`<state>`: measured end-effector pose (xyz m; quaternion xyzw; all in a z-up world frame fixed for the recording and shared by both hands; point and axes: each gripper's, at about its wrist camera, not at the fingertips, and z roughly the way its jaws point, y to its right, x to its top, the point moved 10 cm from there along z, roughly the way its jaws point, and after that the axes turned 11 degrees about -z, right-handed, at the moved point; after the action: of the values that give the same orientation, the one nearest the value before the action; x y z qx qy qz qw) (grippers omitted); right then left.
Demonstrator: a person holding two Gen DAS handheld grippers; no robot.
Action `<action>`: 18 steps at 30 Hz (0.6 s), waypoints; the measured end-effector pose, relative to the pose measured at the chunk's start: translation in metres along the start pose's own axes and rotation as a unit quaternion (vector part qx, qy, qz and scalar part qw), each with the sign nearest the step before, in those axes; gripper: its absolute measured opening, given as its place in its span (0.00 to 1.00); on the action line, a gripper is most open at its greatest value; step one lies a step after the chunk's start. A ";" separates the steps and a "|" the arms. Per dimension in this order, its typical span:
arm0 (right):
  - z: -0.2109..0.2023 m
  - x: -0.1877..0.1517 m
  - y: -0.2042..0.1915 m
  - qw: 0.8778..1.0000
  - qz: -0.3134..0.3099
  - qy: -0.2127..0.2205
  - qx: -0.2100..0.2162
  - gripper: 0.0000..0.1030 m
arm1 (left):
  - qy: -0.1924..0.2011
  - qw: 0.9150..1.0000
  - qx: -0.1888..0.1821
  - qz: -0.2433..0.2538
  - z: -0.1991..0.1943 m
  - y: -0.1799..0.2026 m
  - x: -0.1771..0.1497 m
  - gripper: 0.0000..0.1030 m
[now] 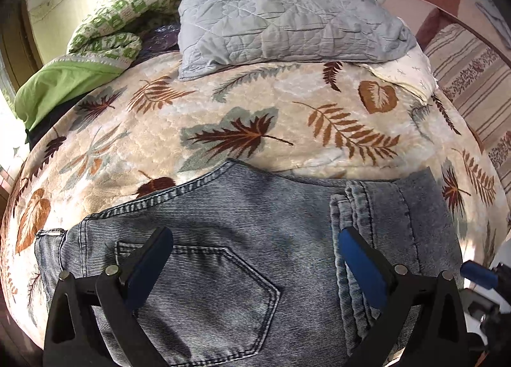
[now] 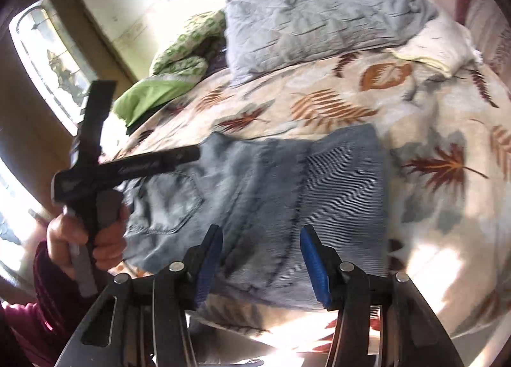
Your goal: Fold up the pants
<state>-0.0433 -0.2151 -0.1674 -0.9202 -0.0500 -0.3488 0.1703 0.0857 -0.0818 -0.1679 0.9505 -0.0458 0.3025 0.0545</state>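
Two grippers, left gripper [image 1: 255, 258] and right gripper [image 2: 261, 258], both spread, above folded jeans [image 1: 242, 229].

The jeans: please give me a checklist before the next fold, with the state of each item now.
1. Jeans folded into a compact stack on the blanket: ok.
2. Left tongs open, nothing gripped: ok.
3. Right tongs open, nothing gripped: ok.
4. Folded edges aligned: not ok, a seam edge sits uneven.
5. Pillow clear of the jeans: ok.
6. Layers underneath smooth: cannot tell.
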 end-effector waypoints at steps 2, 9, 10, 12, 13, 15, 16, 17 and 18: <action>0.002 -0.004 0.020 1.000 0.023 -0.012 -0.015 0.40 | -0.002 1.000 0.001 0.024 0.003 0.014 -0.008 1.00; 0.023 -0.025 0.039 0.996 0.037 -0.071 -0.025 0.37 | -0.029 0.992 0.056 0.109 0.027 0.036 -0.044 1.00; 0.022 -0.022 0.040 0.996 0.041 -0.070 -0.022 0.37 | -0.035 0.991 0.060 0.112 0.031 0.035 -0.047 1.00; 0.019 -0.008 0.044 0.997 0.052 -0.056 -0.020 0.37 | -0.039 0.993 0.052 0.103 0.031 0.034 -0.047 1.00; 0.017 0.000 0.047 0.997 0.059 -0.047 -0.024 0.37 | -0.043 0.993 0.049 0.099 0.030 0.032 -0.046 1.00; 0.022 0.021 0.054 0.996 0.072 -0.035 -0.035 0.37 | -0.044 0.994 0.048 0.090 0.029 0.029 -0.044 1.00; 0.027 0.030 0.056 0.996 0.074 -0.033 -0.041 0.37 | -0.045 0.994 0.049 0.086 0.029 0.027 -0.044 1.00; 0.035 0.038 0.060 0.995 0.079 -0.037 -0.049 0.37 | -0.045 0.994 0.048 0.084 0.029 0.026 -0.043 1.00; 0.045 0.043 0.065 0.994 0.087 -0.044 -0.055 0.37 | -0.046 0.994 0.046 0.082 0.029 0.024 -0.043 1.00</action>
<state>0.0310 -0.2614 -0.1881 -0.9436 0.0424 -0.2937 0.1469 0.0644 -0.1073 -0.2142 0.9579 -0.1118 0.2638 -0.0168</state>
